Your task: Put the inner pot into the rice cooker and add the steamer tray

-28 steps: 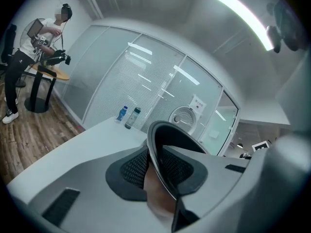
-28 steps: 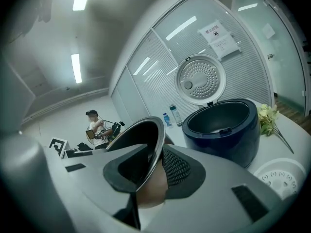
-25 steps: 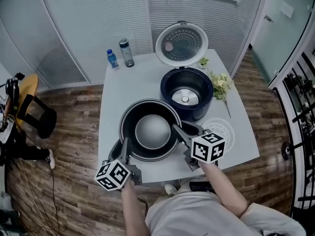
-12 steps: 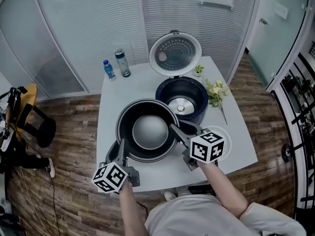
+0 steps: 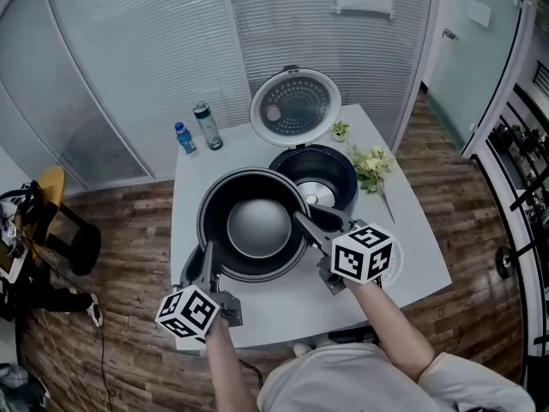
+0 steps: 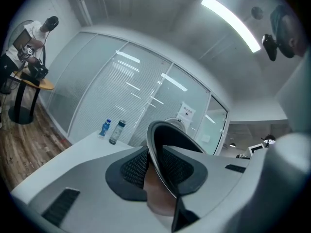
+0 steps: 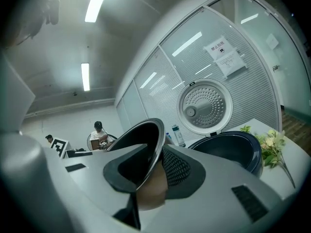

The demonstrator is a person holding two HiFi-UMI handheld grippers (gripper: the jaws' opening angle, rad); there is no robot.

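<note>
The left gripper and right gripper pinch the rim of a round dark metal inner pot, seemingly mid-air; such thin holds could slip and drop it.

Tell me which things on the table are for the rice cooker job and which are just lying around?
For the job:
pot, gripped at its rim by the left claw and right claw
cooker
tray, mostly hidden behind the right claw

Just lying about:
blue bottle
grey bottle
flowers
</note>
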